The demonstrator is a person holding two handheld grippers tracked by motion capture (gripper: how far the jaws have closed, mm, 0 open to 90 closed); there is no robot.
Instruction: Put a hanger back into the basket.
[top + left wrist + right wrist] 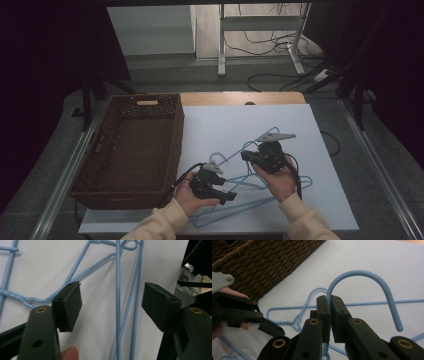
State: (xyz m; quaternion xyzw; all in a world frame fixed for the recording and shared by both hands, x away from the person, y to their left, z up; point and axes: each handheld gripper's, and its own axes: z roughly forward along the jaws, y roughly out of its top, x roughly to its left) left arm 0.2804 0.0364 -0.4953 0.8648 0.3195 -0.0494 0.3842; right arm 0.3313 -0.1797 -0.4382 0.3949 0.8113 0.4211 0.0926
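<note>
Several light-blue wire hangers (235,210) lie tangled on the white tabletop (225,120) near its front edge. My right gripper (330,312) is shut on the neck of one blue hanger, just under its curved hook (367,275); in the high view this gripper (247,156) points left. My left gripper (113,306) stands open over the pile, with two hanger wires (118,302) running between its pads (68,306) untouched. From above the left gripper (229,195) lies lower left and points right. It also shows at the left of the right gripper view (269,328).
A brown wicker basket (176,150) stands on the left of the table, close to my left hand; its woven wall (262,260) shows in the right gripper view. Beyond the table are a desk frame (220,45) and floor cables.
</note>
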